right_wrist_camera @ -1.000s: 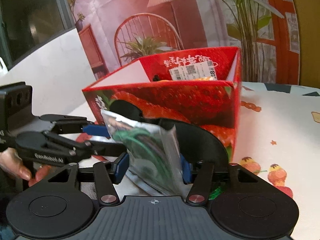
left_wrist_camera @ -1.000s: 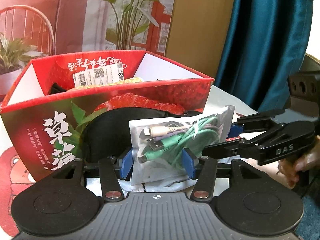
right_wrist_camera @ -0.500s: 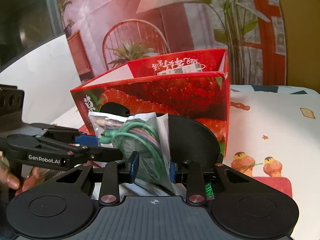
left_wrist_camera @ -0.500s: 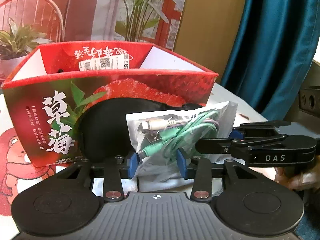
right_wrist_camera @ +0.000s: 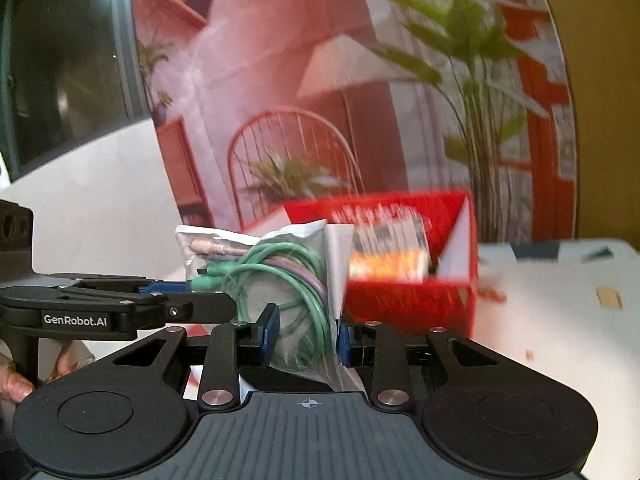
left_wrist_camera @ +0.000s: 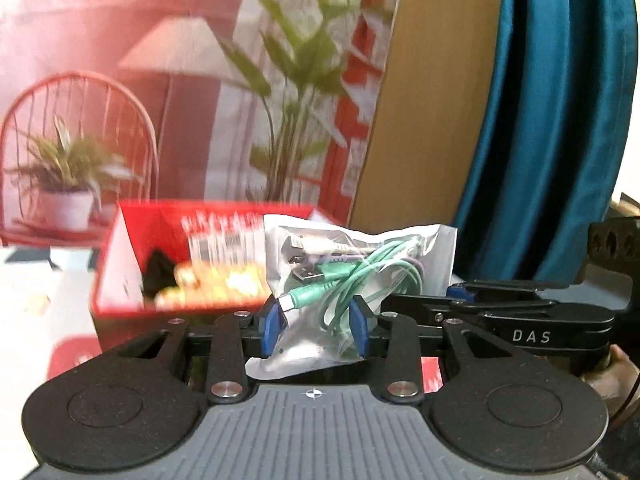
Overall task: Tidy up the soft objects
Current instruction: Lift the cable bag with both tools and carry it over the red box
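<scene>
Both claws grip one clear bag (left_wrist_camera: pixel 360 276) of cables from opposite sides. Left claw (left_wrist_camera: pixel 316 330): its blue pads (left_wrist_camera: pixel 274 328) are closed most of the way, pinching the bag's lower half, and the plastic bulges between them. Right claw (right_wrist_camera: pixel 306 334): its pads (right_wrist_camera: pixel 269 334) are likewise drawn in tight on the bag (right_wrist_camera: pixel 280 280), which stands upright with its top edge above the fingers. In the left view the right claw (left_wrist_camera: pixel 416 304) reaches in from the right side, level with the bag; in the right view the left claw (right_wrist_camera: pixel 224 300) comes in from the left, its tip against the plastic. Green and purple cables with plugs are coiled inside.

Behind the bag stands an open red box (left_wrist_camera: pixel 120 280), blurred, with a white label on its far inner wall and yellow and black items inside (left_wrist_camera: pixel 208 280). In the right view the box (right_wrist_camera: pixel 412 304) sits just right of the bag. It rests on a white table (right_wrist_camera: pixel 560 320) printed with small coloured figures.

A backdrop (left_wrist_camera: pixel 180 80) showing a red chair, lamp and plants hangs behind; a teal curtain (left_wrist_camera: pixel 560 120) is on the right of the left view, a dark window (right_wrist_camera: pixel 68 64) on the left of the right view.
</scene>
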`<action>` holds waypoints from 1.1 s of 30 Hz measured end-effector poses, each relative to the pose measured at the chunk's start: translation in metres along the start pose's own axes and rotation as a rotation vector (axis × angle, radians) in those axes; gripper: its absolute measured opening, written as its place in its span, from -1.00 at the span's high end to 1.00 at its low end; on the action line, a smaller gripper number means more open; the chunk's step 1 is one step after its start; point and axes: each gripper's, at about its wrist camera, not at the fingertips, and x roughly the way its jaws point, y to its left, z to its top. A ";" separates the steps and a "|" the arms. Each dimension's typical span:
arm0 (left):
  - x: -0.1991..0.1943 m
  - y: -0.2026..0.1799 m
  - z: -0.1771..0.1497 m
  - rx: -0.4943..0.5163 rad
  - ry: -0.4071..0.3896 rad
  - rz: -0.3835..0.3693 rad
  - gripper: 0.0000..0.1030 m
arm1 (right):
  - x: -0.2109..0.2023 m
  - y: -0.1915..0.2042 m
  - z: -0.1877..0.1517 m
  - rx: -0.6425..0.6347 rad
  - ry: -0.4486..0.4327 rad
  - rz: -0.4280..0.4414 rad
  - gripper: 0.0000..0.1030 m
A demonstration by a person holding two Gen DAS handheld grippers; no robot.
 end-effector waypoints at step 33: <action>0.110 0.088 0.026 -0.198 0.280 0.082 0.14 | 0.166 -0.066 0.042 0.244 0.399 -0.127 0.61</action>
